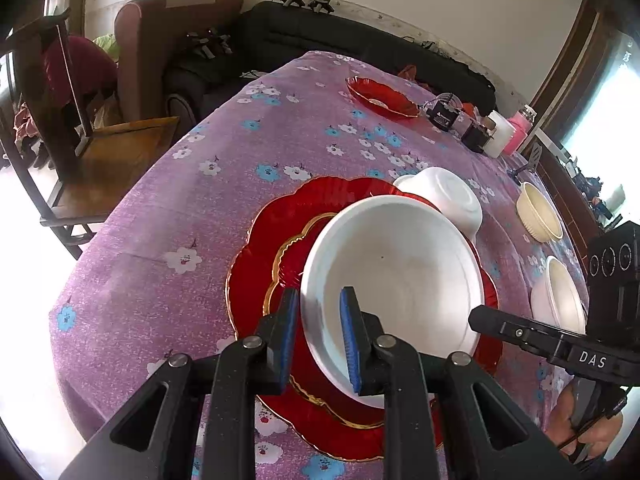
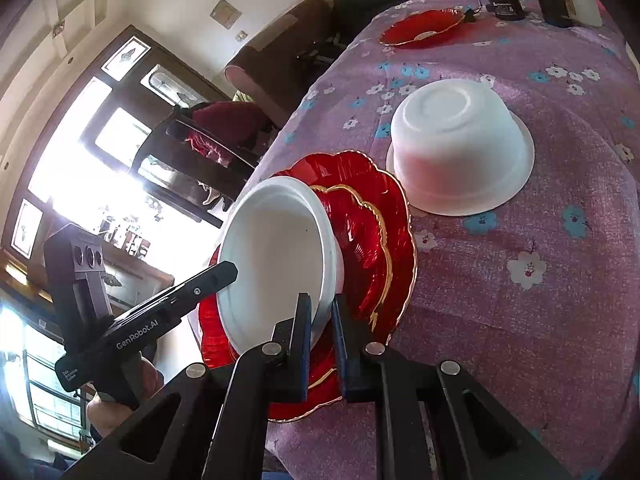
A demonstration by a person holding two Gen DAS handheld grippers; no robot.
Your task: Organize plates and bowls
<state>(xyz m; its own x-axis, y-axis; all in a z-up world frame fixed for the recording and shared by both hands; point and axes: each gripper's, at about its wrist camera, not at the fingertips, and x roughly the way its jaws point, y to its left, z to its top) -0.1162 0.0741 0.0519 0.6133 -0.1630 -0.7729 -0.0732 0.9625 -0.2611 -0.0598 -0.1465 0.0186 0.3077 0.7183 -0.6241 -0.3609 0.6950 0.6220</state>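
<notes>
On red plates [image 1: 256, 240], both grippers [image 1: 320, 320] [image 2: 322, 320] pinch bowl [image 1: 400, 272] rim.

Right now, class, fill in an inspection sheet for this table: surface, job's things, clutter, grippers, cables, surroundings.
Surface: table under a purple floral cloth.
Job's things: white bowl tilted over stacked red plates; upturned white bowl just beyond them; another red plate at the far end; cream bowl and another white bowl to the right.
Clutter: black boxes, white cup and pink container at the far edge.
Grippers: left gripper and right gripper each straddle the tilted bowl's rim; whether the pads press it cannot be told.
Cables: thin wires by the black boxes.
Surroundings: brown armchair, black sofa, wooden chair, bright windows.
</notes>
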